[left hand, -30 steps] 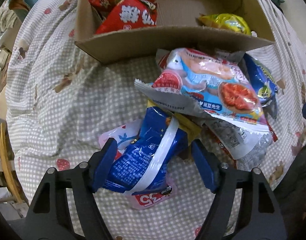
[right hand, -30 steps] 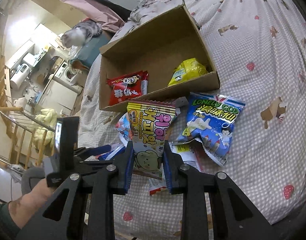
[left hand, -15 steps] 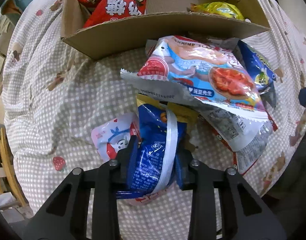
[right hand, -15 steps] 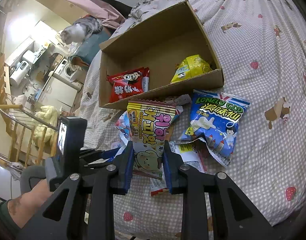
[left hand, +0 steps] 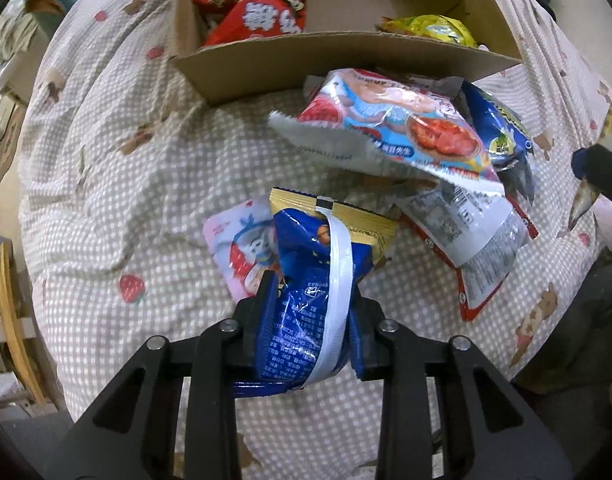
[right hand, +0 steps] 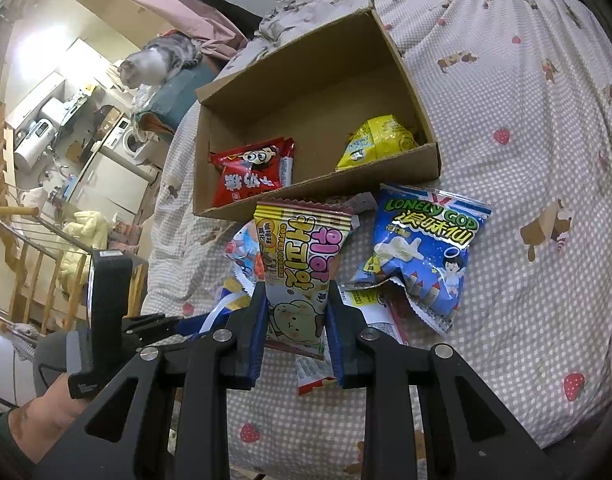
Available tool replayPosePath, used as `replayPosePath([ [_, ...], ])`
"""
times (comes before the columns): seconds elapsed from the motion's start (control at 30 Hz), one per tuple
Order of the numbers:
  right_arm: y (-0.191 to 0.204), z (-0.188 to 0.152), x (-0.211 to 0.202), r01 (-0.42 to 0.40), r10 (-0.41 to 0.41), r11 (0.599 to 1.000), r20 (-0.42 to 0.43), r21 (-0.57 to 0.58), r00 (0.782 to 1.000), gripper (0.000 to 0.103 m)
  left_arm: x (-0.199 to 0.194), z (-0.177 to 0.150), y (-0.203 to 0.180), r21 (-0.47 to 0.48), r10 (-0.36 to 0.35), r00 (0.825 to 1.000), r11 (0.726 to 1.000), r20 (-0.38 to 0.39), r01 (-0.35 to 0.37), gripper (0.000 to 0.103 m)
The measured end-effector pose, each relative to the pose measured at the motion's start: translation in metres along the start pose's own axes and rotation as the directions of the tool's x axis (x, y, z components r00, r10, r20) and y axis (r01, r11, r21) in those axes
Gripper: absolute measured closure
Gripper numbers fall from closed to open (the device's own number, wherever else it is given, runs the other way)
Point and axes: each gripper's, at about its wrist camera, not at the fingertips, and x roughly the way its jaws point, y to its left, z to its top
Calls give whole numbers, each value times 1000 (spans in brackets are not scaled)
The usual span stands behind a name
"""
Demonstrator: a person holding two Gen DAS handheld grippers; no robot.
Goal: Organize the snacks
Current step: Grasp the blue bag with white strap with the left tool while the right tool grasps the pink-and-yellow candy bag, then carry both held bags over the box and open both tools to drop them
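Now the cardboard box is sitting beyond the snack pile, already holding a red packet and a yellow one. My left gripper, open a second ago, is clamping the blue packet just short of the box. My right gripper is still pinching the pink-and-yellow cookie packet. Both seem ready to go in.

Grey cat on teal box; washing machine nr stairs.

Right hand-held gripper clamping yellow cookie packet, cardboard box beyond
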Motion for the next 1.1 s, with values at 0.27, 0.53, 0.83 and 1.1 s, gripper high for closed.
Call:
replayPosePath([
  [0.27,2,-5,-8,1,-1,1000,8,-8,1000,75,-30,-34,7,-60,4,999,998,38,-1,76],
  [0.53,3,-7,-18,-11,11,1000,36,-7,999,75,-76,-47,16,-146,21,989,989,149,1,76],
  [0.83,5,-1,-33,-51,50,999,108,5,993,75,-113,-21,36,-212,104,931,977,351,-29,76],
  [1.1,2,8,-22,-73,70,997,80,27,994,75,-123,14,44,-203,87,910,979,406,-3,76],
])
